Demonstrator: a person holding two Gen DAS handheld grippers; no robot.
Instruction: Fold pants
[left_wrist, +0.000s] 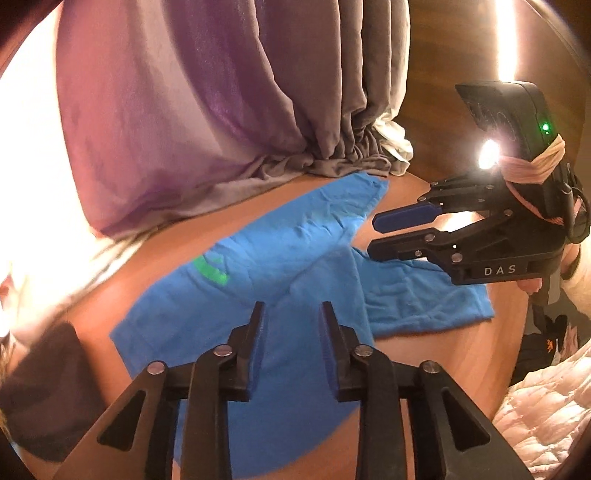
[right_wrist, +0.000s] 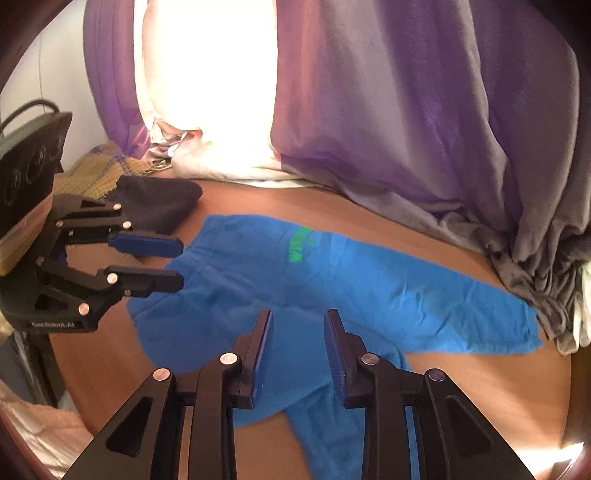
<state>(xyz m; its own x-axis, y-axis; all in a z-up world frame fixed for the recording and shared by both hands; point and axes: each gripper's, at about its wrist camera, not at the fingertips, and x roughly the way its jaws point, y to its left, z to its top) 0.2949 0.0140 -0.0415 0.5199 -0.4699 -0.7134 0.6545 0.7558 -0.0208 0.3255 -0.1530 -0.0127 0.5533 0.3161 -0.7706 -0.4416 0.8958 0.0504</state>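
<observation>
Blue pants (left_wrist: 295, 243) with a green print (left_wrist: 211, 271) lie spread on a brown wooden table (left_wrist: 443, 354), one leg crossing over the other. My left gripper (left_wrist: 291, 308) hovers over the overlapped middle, jaws a little apart and nothing between the blue pads. My right gripper (left_wrist: 373, 236) hangs above the right leg, also open and empty. In the right wrist view the pants (right_wrist: 369, 288) stretch from left to right. The right gripper (right_wrist: 298, 315) is over their near edge and the left gripper (right_wrist: 181, 263) is at the waist end, its fingers apart.
A purple-grey curtain (right_wrist: 424, 129) drapes onto the table's far edge. A dark folded cloth (right_wrist: 159, 203) lies by the waist end, with a yellow plaid cloth (right_wrist: 99, 173) behind it. A pale quilted cover (left_wrist: 550, 413) sits off the table's right side.
</observation>
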